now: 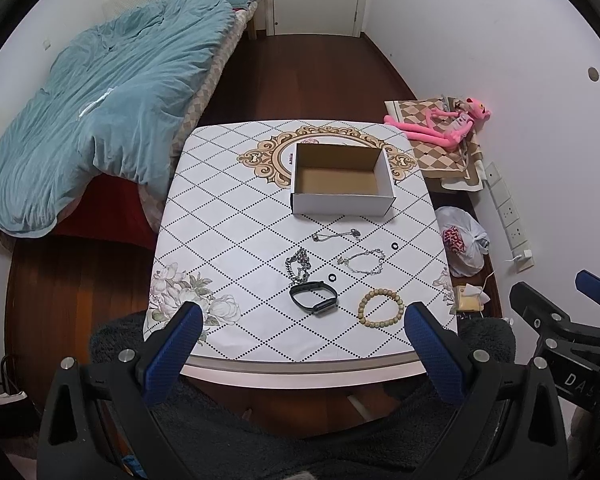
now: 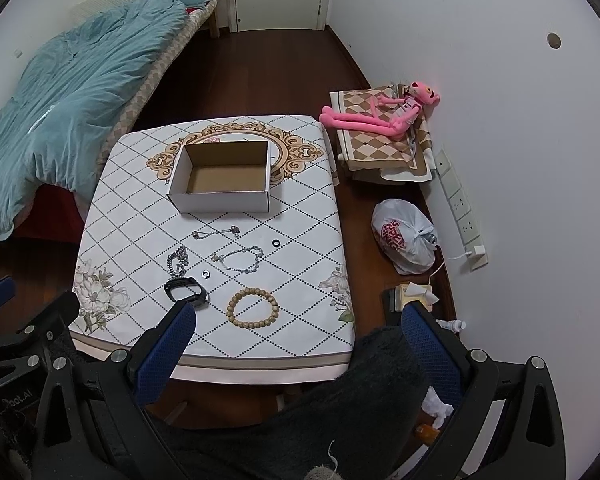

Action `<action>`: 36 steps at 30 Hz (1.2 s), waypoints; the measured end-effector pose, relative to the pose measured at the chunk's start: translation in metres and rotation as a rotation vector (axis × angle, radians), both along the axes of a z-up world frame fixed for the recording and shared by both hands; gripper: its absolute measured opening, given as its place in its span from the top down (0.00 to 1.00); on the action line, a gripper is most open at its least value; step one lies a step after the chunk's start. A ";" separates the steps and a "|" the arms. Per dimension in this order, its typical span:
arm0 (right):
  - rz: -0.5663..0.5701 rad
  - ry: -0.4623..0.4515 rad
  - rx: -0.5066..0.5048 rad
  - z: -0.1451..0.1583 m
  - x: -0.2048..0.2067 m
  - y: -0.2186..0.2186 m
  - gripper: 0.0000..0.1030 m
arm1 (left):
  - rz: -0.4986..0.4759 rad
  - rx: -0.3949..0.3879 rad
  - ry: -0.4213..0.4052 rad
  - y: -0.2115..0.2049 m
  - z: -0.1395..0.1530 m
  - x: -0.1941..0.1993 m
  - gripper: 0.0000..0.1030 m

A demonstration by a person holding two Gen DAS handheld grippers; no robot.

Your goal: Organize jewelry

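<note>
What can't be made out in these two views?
- Black band: right wrist view, near end hidden behind the right hand-held gripper finger.
- Two small rings: too small in both views to tell detail.
- Chain clasps: too small, both views.
- Box floor: near strip hidden by its front wall.
- Left hand-held gripper: open, nothing between its fingers.

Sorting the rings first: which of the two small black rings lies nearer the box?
The right-hand ring, beside the thin silver bracelet; the other ring sits by the black band.

Patterned table, open cardboard box at far centre, chains, black band, bead bracelet nearer
</note>
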State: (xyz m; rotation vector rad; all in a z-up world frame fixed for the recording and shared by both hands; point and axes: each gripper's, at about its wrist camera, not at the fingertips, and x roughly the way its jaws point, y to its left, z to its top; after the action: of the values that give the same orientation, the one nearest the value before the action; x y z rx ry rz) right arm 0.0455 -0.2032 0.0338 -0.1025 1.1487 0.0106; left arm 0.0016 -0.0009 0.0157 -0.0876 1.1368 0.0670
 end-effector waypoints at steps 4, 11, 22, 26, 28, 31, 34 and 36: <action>0.003 -0.008 0.001 0.003 0.000 -0.001 0.00 | -0.001 0.000 -0.007 0.000 0.003 -0.001 0.00; 0.004 -0.014 -0.001 0.005 0.000 -0.001 0.00 | -0.003 0.002 -0.011 0.000 0.005 0.000 0.00; 0.003 -0.020 0.001 0.007 0.000 -0.001 0.00 | -0.002 0.002 -0.016 0.001 0.006 -0.001 0.00; 0.005 -0.020 0.002 0.008 0.000 -0.002 0.00 | -0.002 0.002 -0.018 0.001 0.007 0.000 0.00; 0.007 -0.020 0.001 0.009 0.001 -0.002 0.00 | -0.003 0.001 -0.018 0.001 0.007 -0.001 0.00; 0.006 -0.022 0.002 0.010 0.001 -0.003 0.00 | -0.002 0.001 -0.020 0.001 0.008 -0.001 0.00; 0.004 -0.025 0.003 0.011 0.000 -0.002 0.00 | 0.000 -0.001 -0.026 0.004 0.011 -0.001 0.00; 0.004 -0.026 0.003 0.010 0.000 -0.002 0.00 | 0.001 -0.001 -0.030 0.005 0.013 -0.003 0.00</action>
State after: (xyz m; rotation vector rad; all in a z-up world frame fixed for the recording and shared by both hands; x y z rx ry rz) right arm 0.0457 -0.2048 0.0440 -0.1026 1.1228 0.0147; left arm -0.0010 0.0042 0.0284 -0.0900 1.1066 0.0662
